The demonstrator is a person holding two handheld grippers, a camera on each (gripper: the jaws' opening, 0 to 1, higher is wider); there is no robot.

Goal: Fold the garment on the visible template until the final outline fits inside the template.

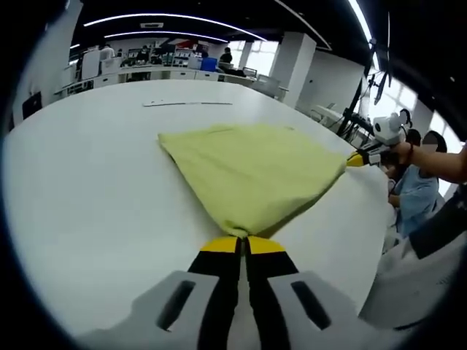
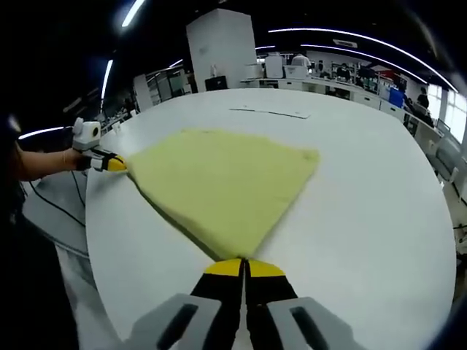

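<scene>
Item: yellow-green garment (image 1: 252, 171), spread on the white table (image 1: 87, 197). Soft, light, likely to sag. Your left gripper (image 1: 242, 244) and right gripper (image 2: 244, 266) each pinch a near corner; keep holds at corners.

Yellow-green garment (image 1: 252, 171) (image 2: 219, 179): plain soft cloth, no print visible. Spread on white table (image 1: 87, 189) (image 2: 365, 189), stretched into rough triangle. Two near corners drawn to points, each pinched at yellow-tipped jaws: one at left gripper (image 1: 243, 240), other at right gripper (image 2: 243, 262). Fabric taut between pinched corners, faint creases running along pull. Far edge flat on table, slightly wavy, blunt far corner resting free. Thin pale strip (image 1: 186, 103) (image 2: 270, 112) beyond garment, well apart; template outline not discernible.
</scene>
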